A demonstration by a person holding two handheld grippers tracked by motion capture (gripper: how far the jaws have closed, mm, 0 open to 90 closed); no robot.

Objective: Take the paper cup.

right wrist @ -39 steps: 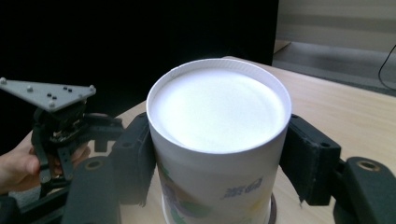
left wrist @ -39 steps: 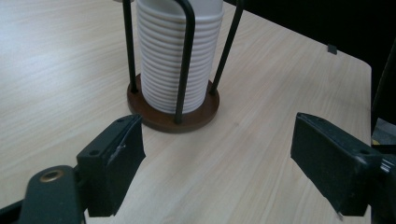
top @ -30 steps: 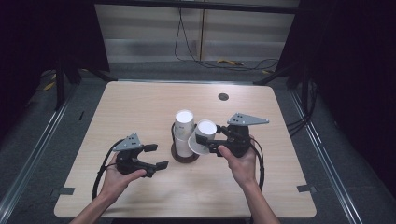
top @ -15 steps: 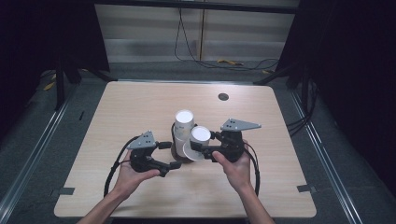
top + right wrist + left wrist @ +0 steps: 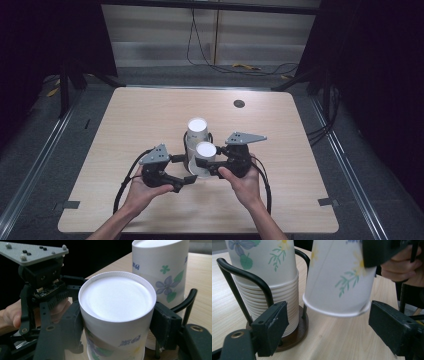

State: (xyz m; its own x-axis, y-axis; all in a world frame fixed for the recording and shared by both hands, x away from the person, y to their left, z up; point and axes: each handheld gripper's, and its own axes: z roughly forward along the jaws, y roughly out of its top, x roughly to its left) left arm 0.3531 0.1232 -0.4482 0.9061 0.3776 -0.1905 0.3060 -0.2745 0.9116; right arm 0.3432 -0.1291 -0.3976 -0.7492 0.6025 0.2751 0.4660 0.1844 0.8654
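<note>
A white paper cup with a flower print (image 5: pixel 205 159) (image 5: pixel 116 300) hangs upside down just in front of the cup stack, and my right gripper (image 5: pixel 206 168) (image 5: pixel 116 322) is shut on its sides. The stack of like cups (image 5: pixel 196 131) (image 5: pixel 262 270) stands upside down in a black wire holder (image 5: pixel 244 275) on a brown base. My left gripper (image 5: pixel 186 171) (image 5: pixel 329 325) is open and its jaws have just been opening. The held cup's rim (image 5: pixel 337 312) lies between them, and neither pad touches it.
The wooden table (image 5: pixel 150 115) has a round cable hole (image 5: pixel 239 104) at the back right. Cables lie on the floor behind the table. Dark frames and rails run along both sides.
My left gripper has moved right, up to the held cup. My right gripper has brought the cup down and left, in front of the stack.
</note>
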